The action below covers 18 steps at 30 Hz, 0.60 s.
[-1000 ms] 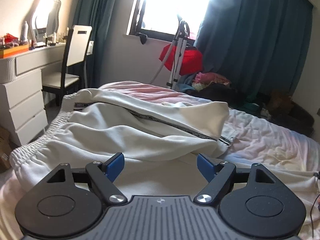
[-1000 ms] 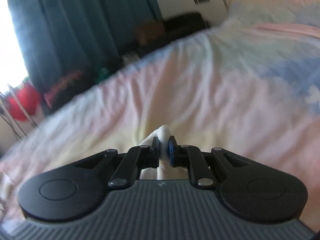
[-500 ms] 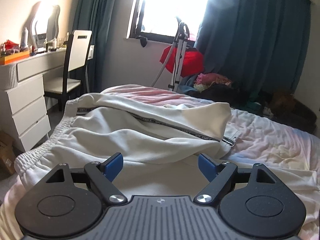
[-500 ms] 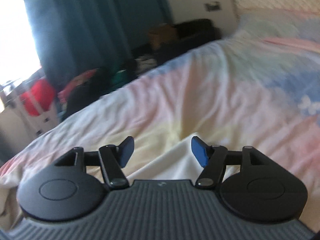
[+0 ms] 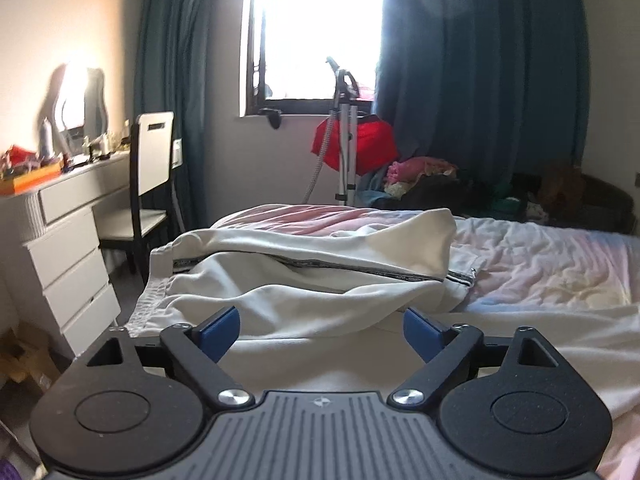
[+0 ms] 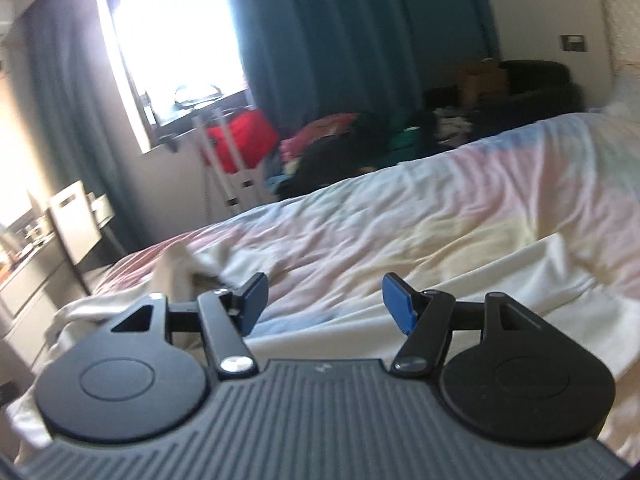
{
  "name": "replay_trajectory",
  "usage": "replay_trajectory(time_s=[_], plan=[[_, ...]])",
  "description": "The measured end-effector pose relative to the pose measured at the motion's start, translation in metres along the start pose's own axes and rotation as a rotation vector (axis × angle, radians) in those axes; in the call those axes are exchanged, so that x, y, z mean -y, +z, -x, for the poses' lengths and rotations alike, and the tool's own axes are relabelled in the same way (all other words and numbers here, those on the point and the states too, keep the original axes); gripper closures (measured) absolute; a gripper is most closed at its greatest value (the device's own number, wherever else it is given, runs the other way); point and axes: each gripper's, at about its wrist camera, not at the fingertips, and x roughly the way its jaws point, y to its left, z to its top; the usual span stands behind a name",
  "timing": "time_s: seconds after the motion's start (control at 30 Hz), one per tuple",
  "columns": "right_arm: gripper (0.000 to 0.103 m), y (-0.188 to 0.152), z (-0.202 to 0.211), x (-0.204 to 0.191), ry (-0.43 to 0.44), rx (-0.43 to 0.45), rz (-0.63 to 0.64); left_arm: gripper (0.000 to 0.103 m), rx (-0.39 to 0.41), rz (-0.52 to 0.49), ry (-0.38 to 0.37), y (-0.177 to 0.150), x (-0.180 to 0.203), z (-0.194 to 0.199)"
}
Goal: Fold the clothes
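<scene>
Left gripper (image 5: 320,330), its jaws opening with nothing pinched between them, is held just above the near part of the white track trousers (image 5: 312,280), which are spread on the pastel bedsheet (image 5: 540,264), waistband at the left, one piped leg folded across the middle. Right gripper (image 6: 324,300) is shown released: a second ago a white fabric end was clamped in it; that end has been dropped, and the trousers are now seen at its lower left. A fold is judged just laid; fresh grasps are needed.
</scene>
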Motion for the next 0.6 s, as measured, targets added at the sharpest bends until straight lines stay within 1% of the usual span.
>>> replay_trajectory(time_s=[0.1, 0.2, 0.23, 0.27, 0.3, 0.4, 0.5, 0.6], plan=[[0.037, -0.017, 0.008, -0.017, 0.065, 0.013, -0.011, 0.009, 0.004, -0.013, -0.024, -0.003, 0.003, 0.003], [0.037, -0.033, 0.014, -0.026, 0.092, 0.045, -0.005, 0.005, 0.003, -0.02, -0.025, -0.005, 0.006, 0.003], [0.026, -0.037, 0.017, -0.029, 0.095, 0.07, 0.008, 0.001, 0.001, -0.01, -0.027, -0.004, 0.007, 0.002], [0.015, -0.04, 0.018, -0.03, 0.103, 0.082, 0.019, 0.0, 0.0, 0.0, -0.032, -0.003, 0.008, 0.0], [0.0, -0.041, 0.019, -0.031, 0.114, 0.083, 0.026, 0.0, 0.0, 0.009, -0.044, -0.002, 0.009, -0.002], [0.0, -0.043, 0.019, -0.033, 0.144, 0.083, 0.042, 0.0, -0.015, 0.031, -0.065, 0.004, 0.017, -0.007], [0.0, -0.047, 0.017, -0.029, 0.147, 0.079, 0.032, 0.0, -0.021, 0.042, -0.061, 0.011, 0.031, -0.008], [0.0, -0.055, 0.012, -0.021, 0.156, 0.05, -0.023, 0.0, -0.003, 0.053, -0.066, 0.026, 0.044, -0.007]])
